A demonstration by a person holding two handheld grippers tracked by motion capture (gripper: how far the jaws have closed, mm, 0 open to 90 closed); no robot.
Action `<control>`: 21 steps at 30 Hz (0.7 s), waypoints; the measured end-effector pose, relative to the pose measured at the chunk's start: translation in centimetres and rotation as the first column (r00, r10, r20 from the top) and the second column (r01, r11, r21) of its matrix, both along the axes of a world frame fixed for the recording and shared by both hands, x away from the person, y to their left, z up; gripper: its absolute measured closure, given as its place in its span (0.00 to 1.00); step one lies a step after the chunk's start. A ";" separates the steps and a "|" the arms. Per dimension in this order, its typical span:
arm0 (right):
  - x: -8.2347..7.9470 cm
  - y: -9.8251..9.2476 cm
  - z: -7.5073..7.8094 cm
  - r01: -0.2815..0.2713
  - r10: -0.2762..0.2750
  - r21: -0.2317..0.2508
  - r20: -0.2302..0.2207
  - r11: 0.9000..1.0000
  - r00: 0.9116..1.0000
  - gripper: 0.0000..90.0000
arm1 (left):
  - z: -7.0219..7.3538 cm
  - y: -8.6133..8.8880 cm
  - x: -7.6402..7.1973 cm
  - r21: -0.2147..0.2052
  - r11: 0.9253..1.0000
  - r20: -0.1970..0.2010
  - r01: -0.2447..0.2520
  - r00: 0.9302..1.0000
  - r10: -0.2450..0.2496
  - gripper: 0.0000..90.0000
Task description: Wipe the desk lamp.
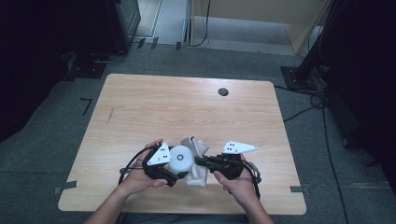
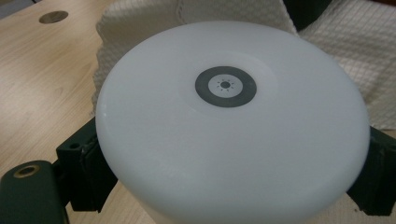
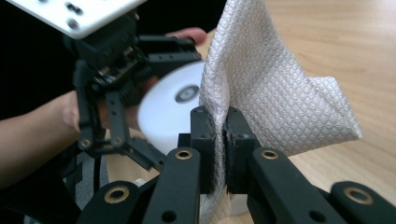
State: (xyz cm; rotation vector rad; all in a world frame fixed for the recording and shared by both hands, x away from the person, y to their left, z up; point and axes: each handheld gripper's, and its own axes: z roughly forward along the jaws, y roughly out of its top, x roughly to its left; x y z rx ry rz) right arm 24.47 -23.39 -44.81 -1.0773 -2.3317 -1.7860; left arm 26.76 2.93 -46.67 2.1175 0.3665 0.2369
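Note:
A white round disc (image 2: 187,154) with a grey ring mark (image 2: 225,86) at its centre sits between the jaws of my left gripper (image 2: 229,182), which is shut on its sides. From above, the disc (image 1: 180,158) is at the table's near middle, held by the left gripper (image 1: 173,171). My right gripper (image 3: 220,154) is shut on a white waffle-textured cloth (image 3: 271,88), pinching a fold of it upright. The cloth (image 1: 198,154) lies against the disc's right side. The disc (image 3: 168,114) and the left gripper (image 3: 116,60) stand just beyond the cloth in the right gripper view.
The light wooden table (image 1: 154,107) has a round cable hole (image 1: 223,91) at its far right. Dark stands and cables (image 1: 322,100) lie on the grey floor around it. The person's hands (image 1: 140,179) hold both grippers near the front edge.

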 end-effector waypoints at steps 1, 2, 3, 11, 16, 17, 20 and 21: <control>0.0 0.0 0.2 -0.001 0.001 -0.004 0.007 1.000 1.000 0.94 | 0.0 0.0 0.0 0.000 1.000 0.000 0.000 1.000 0.000 0.10; 0.0 0.1 0.1 0.000 0.000 -0.007 0.006 1.000 1.000 0.94 | 0.0 0.0 0.0 0.000 1.000 0.000 0.000 1.000 0.000 0.10; 0.1 0.1 -0.2 -0.002 0.002 -0.012 0.000 1.000 1.000 0.94 | 0.0 0.0 0.0 0.000 1.000 0.000 0.000 1.000 0.000 0.10; 1.4 0.5 -5.3 -0.012 -0.007 -0.114 -0.162 0.993 0.987 0.94 | 0.0 0.0 0.0 -0.001 1.000 0.000 0.002 1.000 -0.002 0.10; 1.6 0.9 -6.6 -0.009 -0.026 -0.171 -0.202 0.985 0.979 0.94 | 0.0 0.0 0.0 -0.001 1.000 0.001 0.001 1.000 -0.001 0.09; 1.7 0.9 -6.6 -0.011 -0.024 -0.172 -0.196 0.985 0.980 0.94 | 0.0 0.0 0.0 0.000 1.000 0.001 0.001 1.000 -0.001 0.09; 1.6 1.0 -6.6 -0.008 -0.027 -0.183 -0.187 0.983 0.982 0.94 | 0.0 -0.1 -0.1 0.004 1.000 0.006 -0.012 1.000 0.012 0.09; 1.6 1.0 -6.6 -0.008 -0.027 -0.186 -0.184 0.983 0.983 0.94 | 0.1 -0.2 -0.2 0.007 1.000 0.003 -0.019 1.000 0.019 0.08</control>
